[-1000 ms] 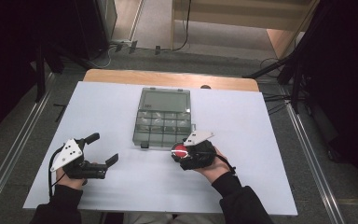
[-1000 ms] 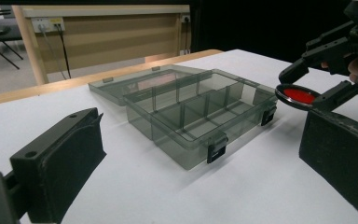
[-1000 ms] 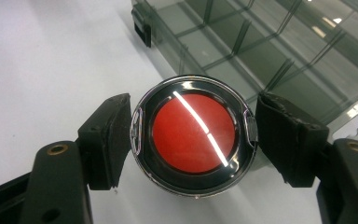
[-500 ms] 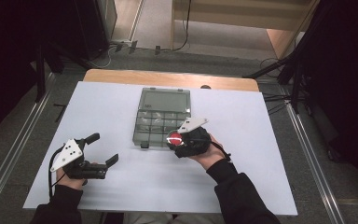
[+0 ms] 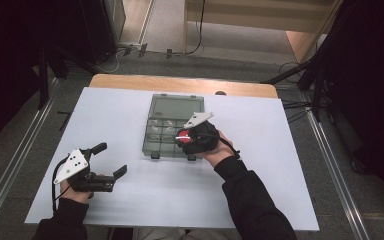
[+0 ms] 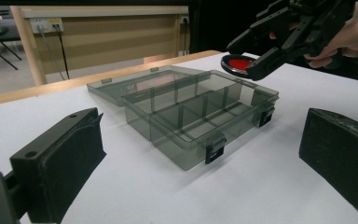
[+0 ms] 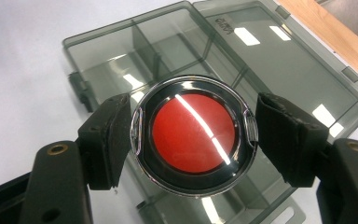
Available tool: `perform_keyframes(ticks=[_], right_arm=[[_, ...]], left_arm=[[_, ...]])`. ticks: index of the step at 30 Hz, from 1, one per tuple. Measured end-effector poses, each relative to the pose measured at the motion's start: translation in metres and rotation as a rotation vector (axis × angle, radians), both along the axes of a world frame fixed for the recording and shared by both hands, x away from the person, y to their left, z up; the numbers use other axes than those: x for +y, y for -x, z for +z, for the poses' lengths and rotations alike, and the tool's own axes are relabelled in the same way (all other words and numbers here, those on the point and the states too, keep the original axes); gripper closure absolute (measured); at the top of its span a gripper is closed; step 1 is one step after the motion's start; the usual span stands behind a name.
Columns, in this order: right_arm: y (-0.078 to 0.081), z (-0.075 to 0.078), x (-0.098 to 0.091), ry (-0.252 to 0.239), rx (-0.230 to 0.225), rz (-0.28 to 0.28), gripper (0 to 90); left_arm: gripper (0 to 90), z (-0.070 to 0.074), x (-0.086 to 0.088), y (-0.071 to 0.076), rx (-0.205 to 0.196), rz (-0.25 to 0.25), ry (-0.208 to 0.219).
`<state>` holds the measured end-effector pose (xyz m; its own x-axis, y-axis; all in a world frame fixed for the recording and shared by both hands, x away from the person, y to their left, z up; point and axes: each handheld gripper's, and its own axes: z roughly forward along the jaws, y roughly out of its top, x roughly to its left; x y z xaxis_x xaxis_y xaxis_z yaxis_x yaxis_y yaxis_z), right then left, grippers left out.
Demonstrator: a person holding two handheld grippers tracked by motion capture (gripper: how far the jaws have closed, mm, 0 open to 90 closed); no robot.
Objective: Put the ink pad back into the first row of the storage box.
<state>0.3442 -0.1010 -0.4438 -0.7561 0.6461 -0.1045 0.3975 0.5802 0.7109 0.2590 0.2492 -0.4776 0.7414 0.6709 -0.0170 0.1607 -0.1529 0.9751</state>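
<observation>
A round red disc with a black and chrome rim is clamped between the pads of my right gripper. It hangs over the near right corner of an open smoky-clear compartment box. From the high view the right gripper sits above that box edge, the red disc at its tip. In the left gripper view the disc hovers above the box. My left gripper rests open on the table's near left, apart from the box, nothing between its fingers.
The box lid lies flat open toward the far side. A white sheet covers the table, with a wooden edge at the back. Metal rails run along both sides.
My right gripper has carried the red disc forward and left, from the table beside the box to above the box's near right corner. The left gripper has stayed put.
</observation>
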Motion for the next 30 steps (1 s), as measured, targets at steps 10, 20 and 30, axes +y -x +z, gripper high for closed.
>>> perform_keyframes(ticks=[10, 20, 30], right_arm=[[-0.019, -0.005, 0.006, 0.008, 0.017, -0.024, 30.9], [-0.045, -0.007, 0.01, 0.008, 0.007, -0.08, 30.9], [-0.061, -0.01, 0.019, 0.024, 0.033, -0.104, 30.9]], left_arm=[[0.0, 0.0, 0.0, 0.0, 0.002, 0.0, 0.002], [0.0, 0.0, 0.0, 0.0, 0.002, -0.003, 0.003], [0.0, 0.0, 0.0, -0.001, 0.003, -0.006, 0.004]])
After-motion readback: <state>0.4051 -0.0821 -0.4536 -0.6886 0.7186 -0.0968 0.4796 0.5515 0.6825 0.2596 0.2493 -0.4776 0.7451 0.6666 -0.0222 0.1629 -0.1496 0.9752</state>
